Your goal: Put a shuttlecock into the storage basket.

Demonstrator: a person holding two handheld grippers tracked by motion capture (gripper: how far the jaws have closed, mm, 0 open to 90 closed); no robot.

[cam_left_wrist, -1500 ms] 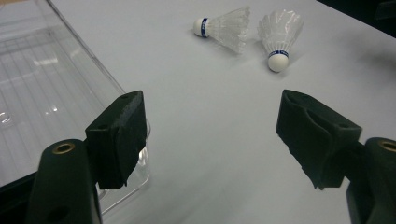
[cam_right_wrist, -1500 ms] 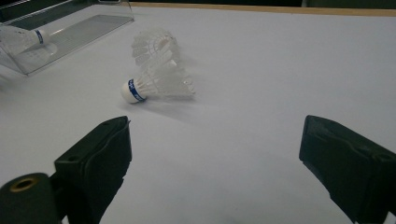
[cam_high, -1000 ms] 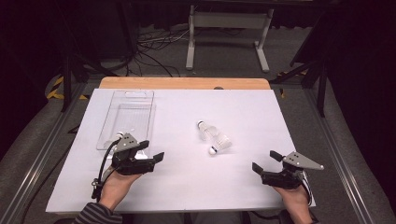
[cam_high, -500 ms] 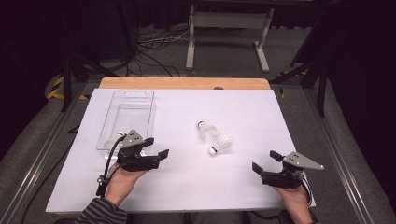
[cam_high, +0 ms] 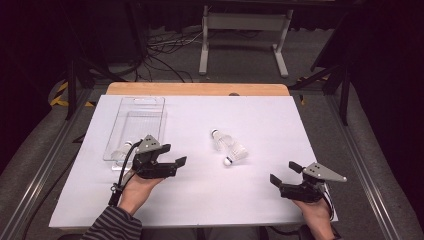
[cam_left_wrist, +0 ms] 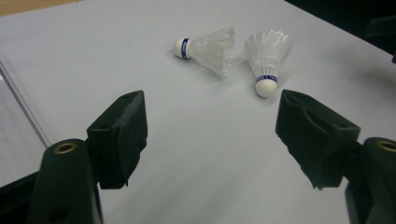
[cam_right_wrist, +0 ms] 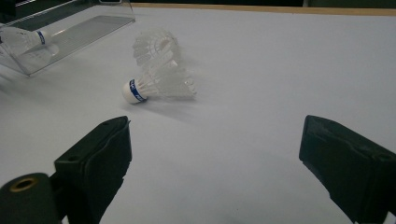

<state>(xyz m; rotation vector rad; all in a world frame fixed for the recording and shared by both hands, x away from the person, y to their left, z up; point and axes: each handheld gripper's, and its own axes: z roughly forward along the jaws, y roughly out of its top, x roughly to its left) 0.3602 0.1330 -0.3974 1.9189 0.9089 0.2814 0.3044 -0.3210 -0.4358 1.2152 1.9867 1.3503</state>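
High view: two white feathered shuttlecocks with round cork heads lie touching near the middle of the white worktop point(cam_high: 300, 125). The far shuttlecock point(cam_high: 220, 139) has its head toward 10 o'clock; the near shuttlecock point(cam_high: 235, 152) has its head toward 7 o'clock. Left claw point(cam_high: 176, 164) sits at the near end of the clear plastic rectangular tray point(cam_high: 145, 102), released, nothing between the jaws, pointing toward 3 o'clock. The pair lies at about 2 o'clock from it, near. Right claw point(cam_high: 284, 173) rests by the near right edge, released and empty; the pair lies at about 10 o'clock from it, a little farther off. Judgement: left hand is the nearer one

Left gripper view: jaws wide apart, bare worktop between. Near shuttlecock point(cam_left_wrist: 267, 60) at 1 o'clock, head toward the camera, long axis nearly along the reach. Far shuttlecock point(cam_left_wrist: 205, 47) at 12 o'clock, lying crosswise, head at left

Right gripper view: jaws wide, nothing held. The crosswise shuttlecock point(cam_right_wrist: 159, 86) at 11 o'clock, head at left; the other's skirt behind it. A third white shuttlecock point(cam_right_wrist: 21, 39) lies inside the tray at 10 o'clock
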